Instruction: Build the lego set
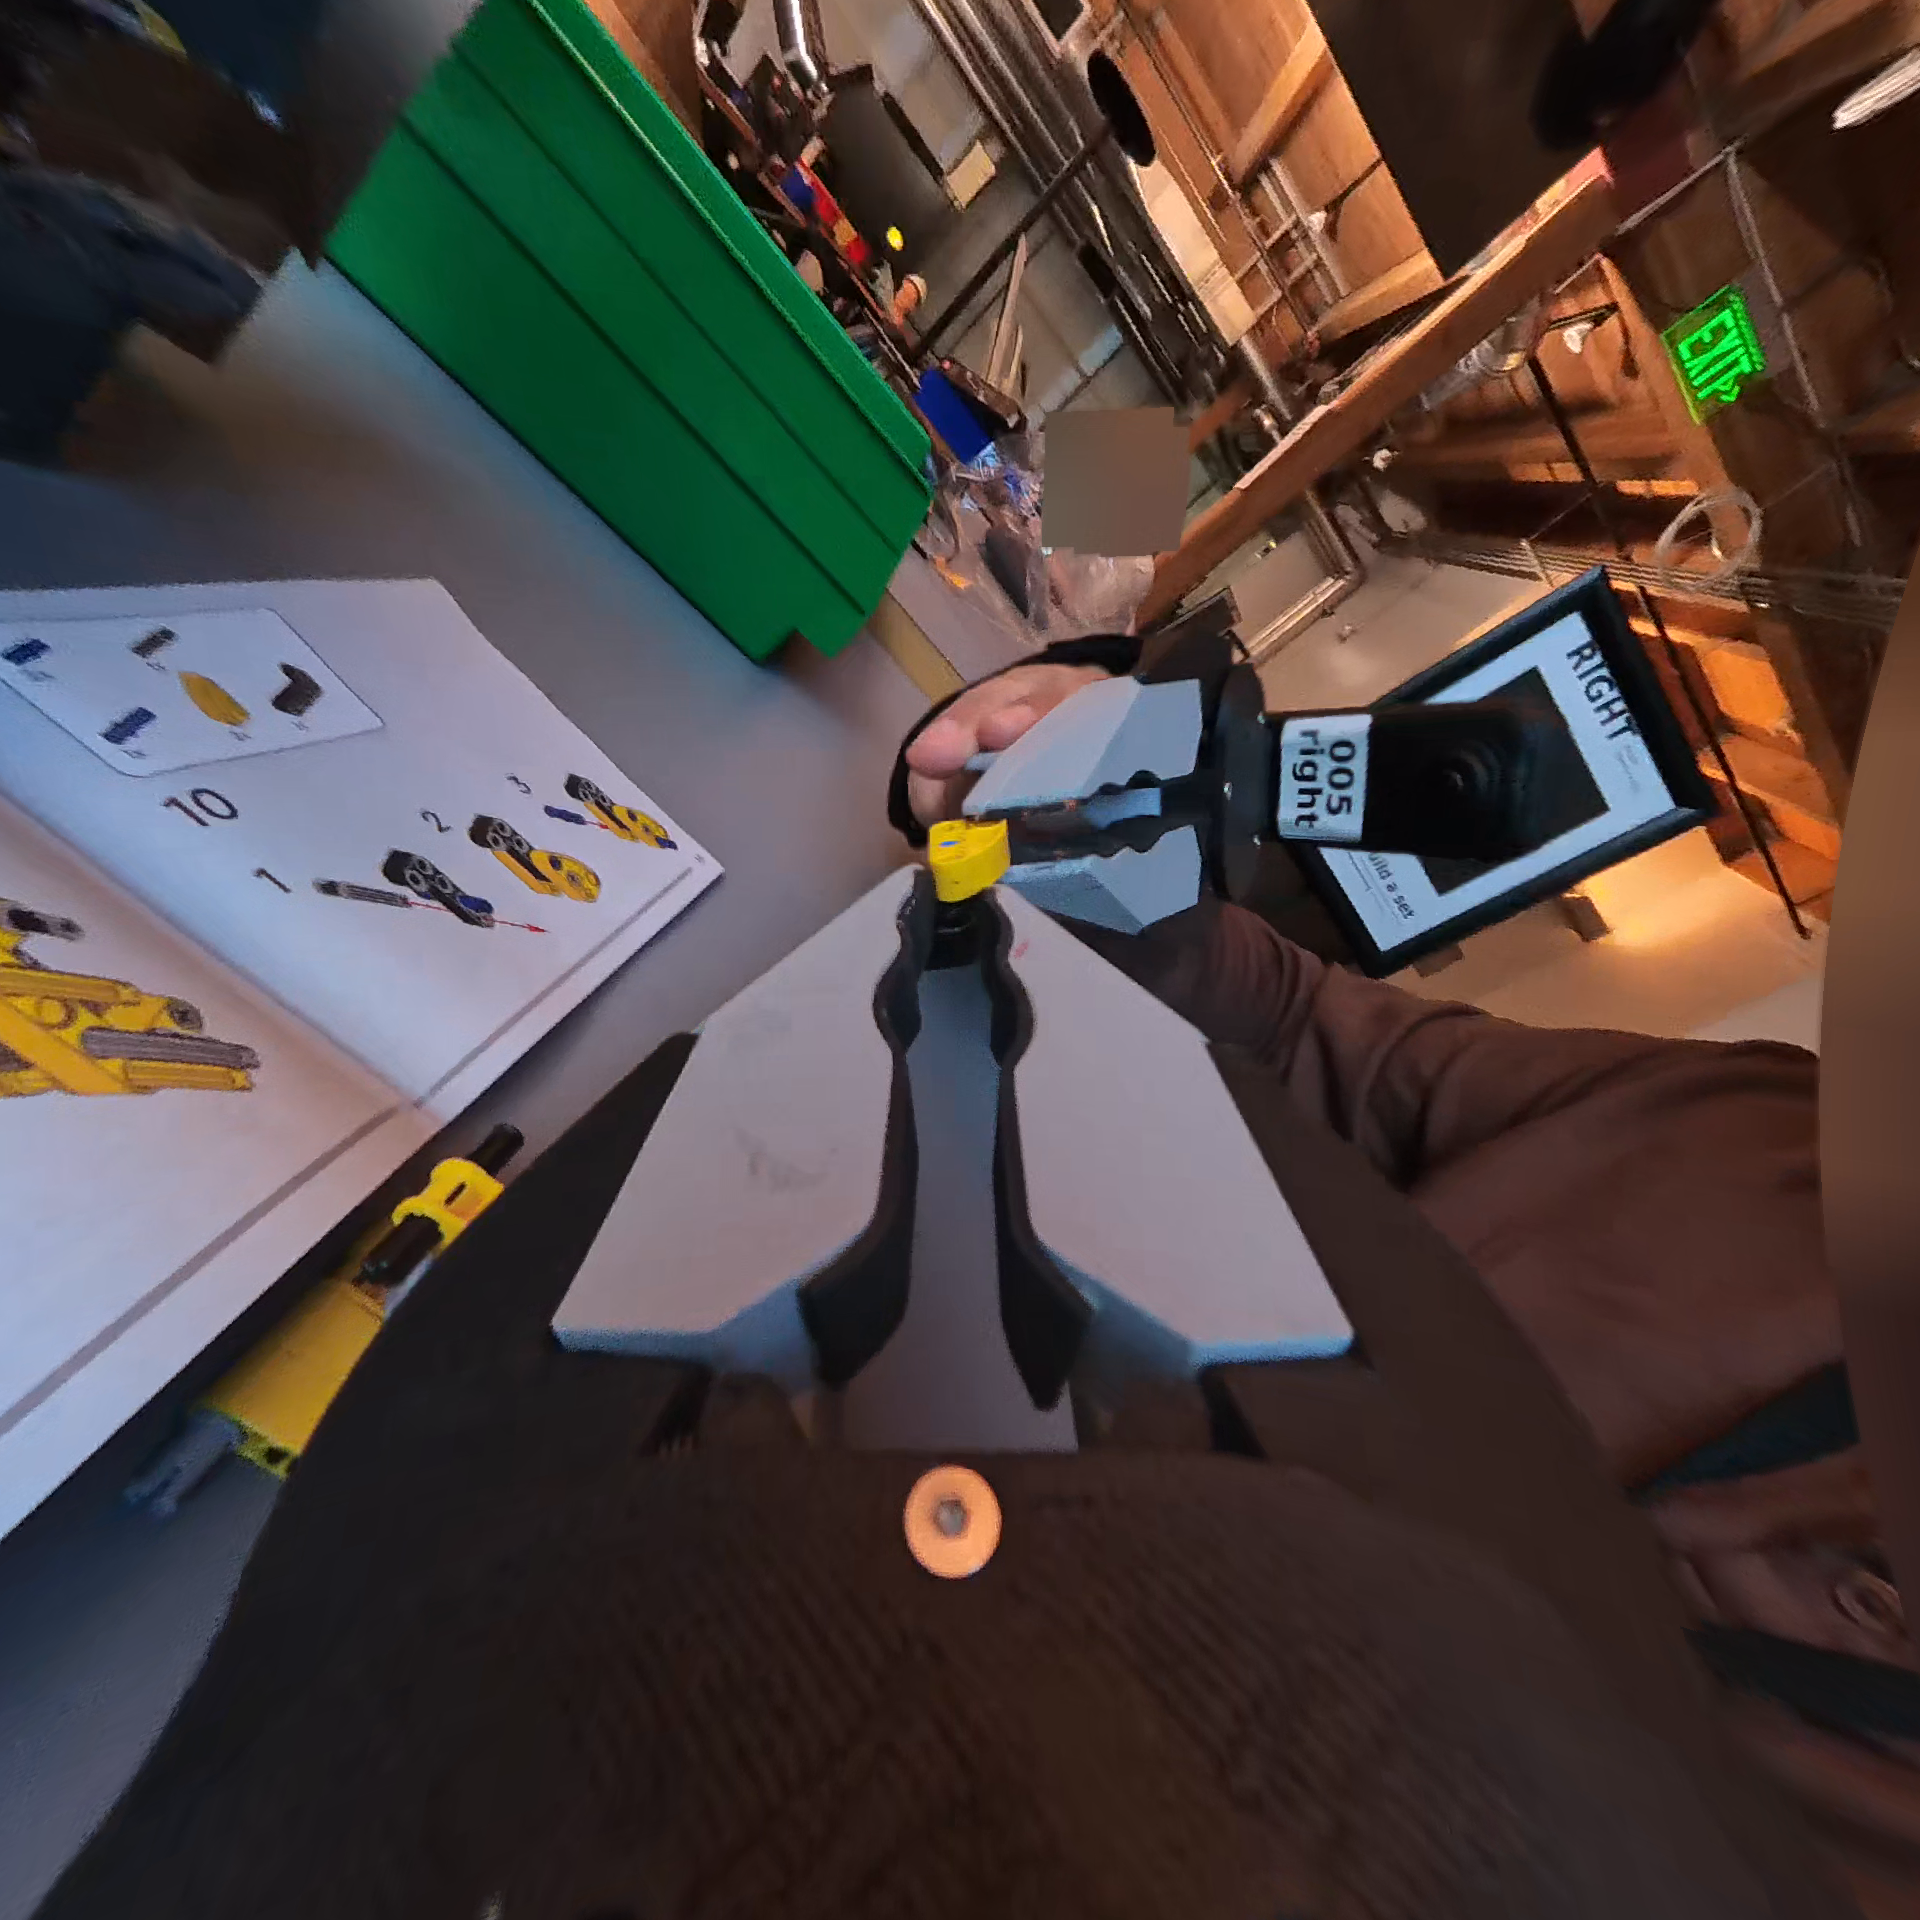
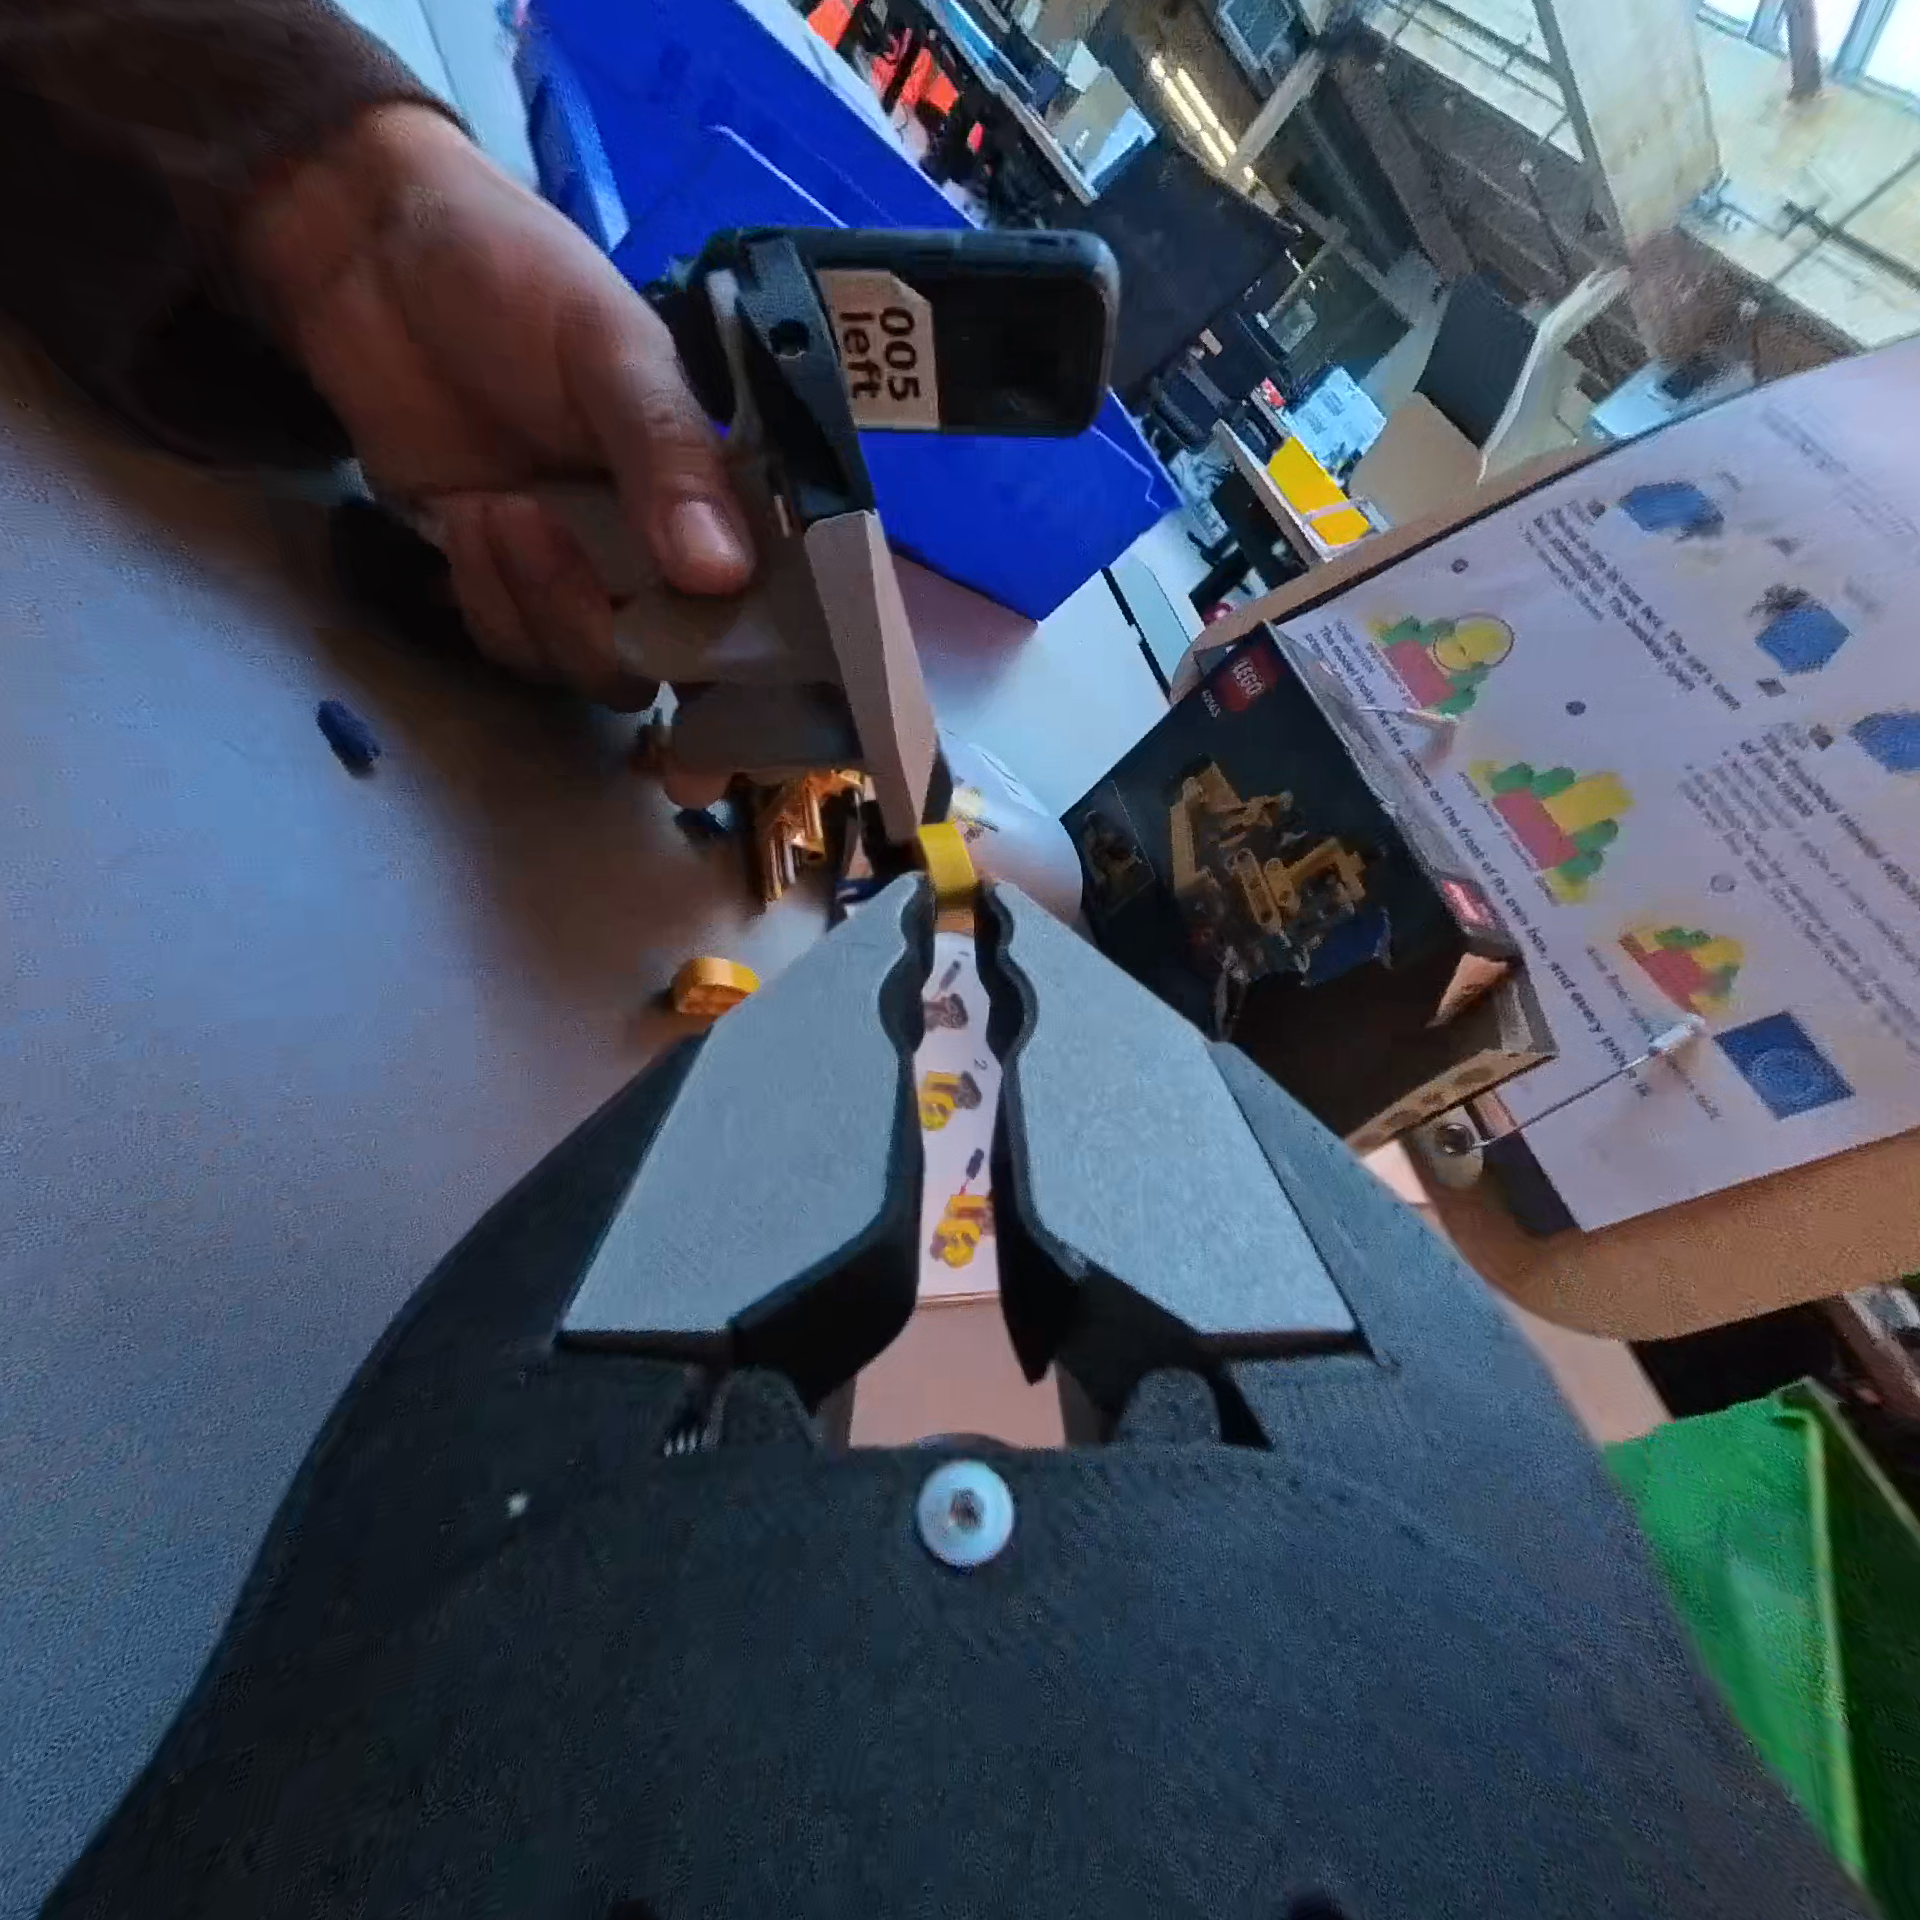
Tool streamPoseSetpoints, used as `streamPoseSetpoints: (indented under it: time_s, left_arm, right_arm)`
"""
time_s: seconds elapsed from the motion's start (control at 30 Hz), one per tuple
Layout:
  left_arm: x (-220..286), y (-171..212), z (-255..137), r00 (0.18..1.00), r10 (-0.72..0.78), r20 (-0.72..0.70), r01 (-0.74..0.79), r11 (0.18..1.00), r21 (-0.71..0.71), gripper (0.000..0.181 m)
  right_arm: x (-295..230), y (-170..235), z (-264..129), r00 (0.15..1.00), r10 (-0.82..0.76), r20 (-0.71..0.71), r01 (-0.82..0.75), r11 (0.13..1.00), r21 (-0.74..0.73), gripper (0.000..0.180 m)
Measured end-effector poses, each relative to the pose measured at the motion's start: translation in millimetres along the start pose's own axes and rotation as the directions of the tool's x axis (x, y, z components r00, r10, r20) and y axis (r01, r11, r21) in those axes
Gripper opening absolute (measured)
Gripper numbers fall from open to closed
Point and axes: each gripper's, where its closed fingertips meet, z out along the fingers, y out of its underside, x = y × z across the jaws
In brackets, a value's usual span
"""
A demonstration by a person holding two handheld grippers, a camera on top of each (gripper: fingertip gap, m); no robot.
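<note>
Two grippers meet on one small yellow lego piece [image 1: 966, 857], held in the air above the grey table [image 1: 540, 540]. The left gripper [image 1: 953, 920] has its jaws drawn narrow and pinches a black part [image 1: 951, 940] that sits just under the yellow piece. The right gripper [image 1: 1023, 836] comes in from the side with its jaws closed on the yellow piece itself; the right wrist view shows that piece [image 2: 948, 862] at its own fingertips [image 2: 909, 914], with the left gripper's fingers touching it from above. A hand [image 2: 488, 416] grips the left gripper's handle.

Below on the table lies an open instruction booklet [image 1: 312, 883], and a yellow and black part-built assembly [image 1: 416, 1236] rests beside its edge. A loose yellow piece [image 2: 712, 985] and a blue piece [image 2: 346, 732] lie well apart on the table. Farther off stand green bins [image 1: 644, 343], the set's dark box [image 2: 1278, 862], a printed sheet on a board [image 2: 1662, 779] and blue bins [image 2: 831, 208].
</note>
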Motion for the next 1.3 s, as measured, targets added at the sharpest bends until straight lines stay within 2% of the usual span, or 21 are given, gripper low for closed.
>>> streamPoseSetpoints:
  time_s: [0.07,0.17,0.27,0.37,0.43,0.53,0.7,0.8,0.87,0.9,0.93,1.0,1.07,1.17,1.23,1.3]
  left_arm:
    - [-0.8,-1.5,-1.8,1.000,0.029,0.013,-0.029,1.000,0.000,0.006]
    - [-0.5,-5.0,-2.8,0.997,0.070,0.032,-0.071,0.997,0.018,0.009]
    - [-0.3,-4.1,-3.5,0.998,0.063,0.023,-0.063,0.998,0.016,0.008]
    - [-0.3,-9.1,-5.7,0.997,0.074,0.034,-0.076,0.995,0.059,0.005]
    - [-0.4,-16.1,-6.3,0.994,0.093,0.054,-0.099,0.989,0.111,0.005]
    - [-3.6,-22.3,-8.6,0.991,0.109,0.081,-0.119,0.984,0.135,0.006]
    - [-9.2,-27.8,-12.7,0.992,0.082,0.100,-0.098,0.980,0.173,0.007]
    - [-10.9,-31.3,-13.5,0.993,0.062,0.100,-0.081,0.976,0.202,0.008]
    - [-9.7,-32.6,-14.1,0.993,0.070,0.098,-0.090,0.974,0.209,0.008]
    - [-7.0,-33.3,-15.0,0.996,0.058,0.072,-0.072,0.975,0.209,0.008]
    - [-2.1,-33.0,-16.8,1.000,0.019,0.008,-0.020,0.979,0.201,0.007]
    - [6.9,-23.3,-15.6,0.991,-0.072,-0.112,0.087,0.987,0.137,0.007]
    - [6.7,-13.7,-11.2,0.991,-0.079,-0.106,0.088,0.993,0.082,0.006]
    - [6.2,-3.4,-9.1,0.996,-0.039,-0.084,0.039,0.999,-0.003,0.006]
    - [11.8,5.0,-5.6,0.994,-0.039,-0.104,0.034,0.998,-0.048,0.006]
    - [12.5,5.2,-3.9,0.992,-0.050,-0.113,0.045,0.998,-0.047,0.005]
  right_arm:
    - [0.2,-0.4,2.1,0.996,0.088,0.006,-0.088,0.996,0.015,0.003]
    - [1.5,-2.0,4.6,0.993,0.121,-0.015,-0.120,0.992,0.023,0.003]
    - [1.6,-4.0,6.2,0.995,0.095,-0.016,-0.095,0.995,0.030,0.003]
    - [7.0,-9.3,10.5,0.992,0.046,-0.116,-0.045,0.999,0.006,0.003]
    - [14.0,-11.1,13.0,0.976,0.176,-0.127,-0.172,0.984,0.047,0.003]
    - [23.0,-7.9,18.4,0.918,0.386,-0.092,-0.378,0.921,0.094,0.005]
    - [30.4,-5.2,28.4,0.824,0.563,-0.059,-0.553,0.823,0.130,0.005]
    - [35.5,-3.5,32.1,0.677,0.736,0.027,-0.728,0.663,0.176,0.004]
    - [36.6,-5.3,32.4,0.599,0.796,0.088,-0.794,0.576,0.195,0.004]
    - [36.5,-8.5,31.7,0.606,0.786,0.121,-0.790,0.578,0.203,0.004]
    - [34.3,-14.2,29.6,0.667,0.727,0.163,-0.743,0.636,0.206,0.005]
    - [23.0,-21.8,20.8,0.854,0.482,0.199,-0.514,0.839,0.175,0.005]
    - [13.6,-16.6,14.8,0.949,0.264,0.173,-0.286,0.950,0.124,0.005]
    - [3.3,-12.7,10.6,0.994,-0.028,0.102,0.019,0.996,0.084,0.005]
    - [-3.6,-17.5,5.2,0.970,-0.236,0.054,0.229,0.966,0.118,0.005]
    - [-2.2,-19.2,4.9,0.979,-0.199,0.043,0.192,0.973,0.129,0.006]
